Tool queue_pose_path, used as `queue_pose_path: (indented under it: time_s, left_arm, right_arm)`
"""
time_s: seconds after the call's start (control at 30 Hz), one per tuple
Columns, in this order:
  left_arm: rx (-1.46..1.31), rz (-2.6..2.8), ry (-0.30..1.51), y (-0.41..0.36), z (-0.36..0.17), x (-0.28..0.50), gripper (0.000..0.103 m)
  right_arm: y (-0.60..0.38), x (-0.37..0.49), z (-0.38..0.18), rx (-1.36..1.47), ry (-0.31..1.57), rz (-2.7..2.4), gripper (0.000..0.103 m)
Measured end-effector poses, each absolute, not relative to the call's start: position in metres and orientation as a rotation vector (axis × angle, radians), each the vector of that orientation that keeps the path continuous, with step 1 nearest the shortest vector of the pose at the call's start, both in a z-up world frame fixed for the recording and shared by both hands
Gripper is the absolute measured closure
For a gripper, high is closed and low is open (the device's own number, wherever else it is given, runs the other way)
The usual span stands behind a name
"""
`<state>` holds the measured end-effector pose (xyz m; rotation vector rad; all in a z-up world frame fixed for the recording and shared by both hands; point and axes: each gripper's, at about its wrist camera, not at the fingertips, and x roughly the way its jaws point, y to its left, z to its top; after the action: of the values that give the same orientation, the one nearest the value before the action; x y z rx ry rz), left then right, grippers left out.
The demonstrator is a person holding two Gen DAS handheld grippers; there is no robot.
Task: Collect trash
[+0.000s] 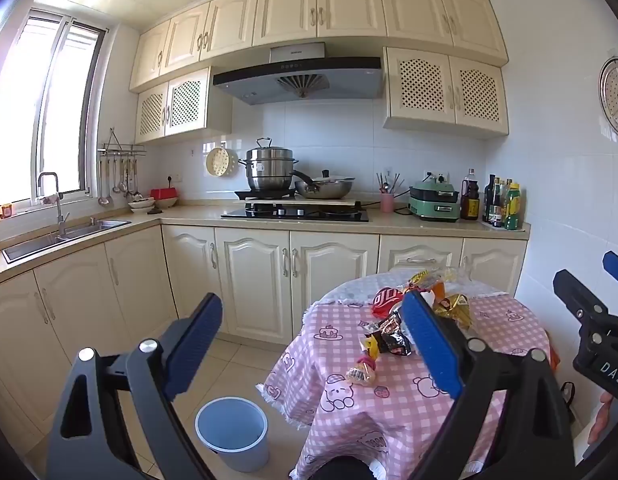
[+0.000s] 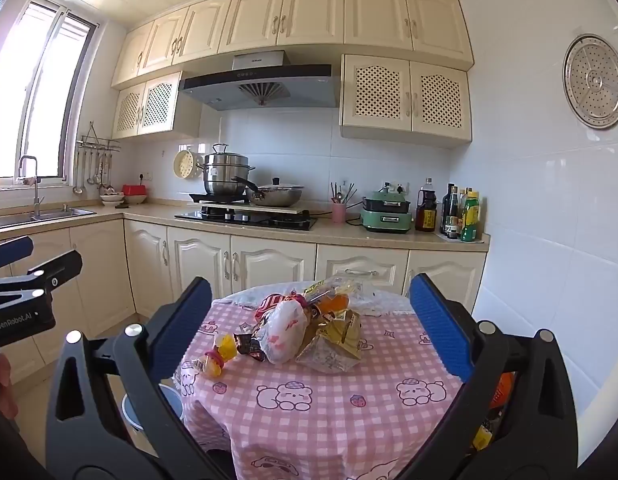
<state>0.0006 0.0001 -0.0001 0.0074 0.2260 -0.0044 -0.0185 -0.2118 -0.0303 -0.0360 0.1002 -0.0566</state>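
A heap of wrappers (image 2: 305, 328) lies mid-top on a round counter (image 2: 309, 400) draped in pink checked cloth, its long axis running from a yellow packet (image 2: 219, 356) at the near left back toward the cupboards. Both the left claw (image 1: 309, 344) and right claw (image 2: 309, 320) stand wide apart, holding nothing. Only the left wrist view shows the whole pale bin (image 1: 232, 432) on the floor, left of the counter; the right view shows just its rim behind a claw finger.

Daylight floods in through the window (image 1: 49, 112) far left of my tongs, blown out to white glare. Elsewhere it's bright and sharp; cabinets bow near dark, vignetted fisheye edges.
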Motion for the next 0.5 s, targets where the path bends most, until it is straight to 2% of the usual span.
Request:
queue_pose_path:
  time_s: [0.5]
  left_arm:
    - [0.010, -0.007, 0.223, 0.0009, -0.0006, -0.0030, 0.013]
  right_arm:
    - [-0.2132, -0.0172, -0.0335, -0.025, 0.104, -0.055, 0.006]
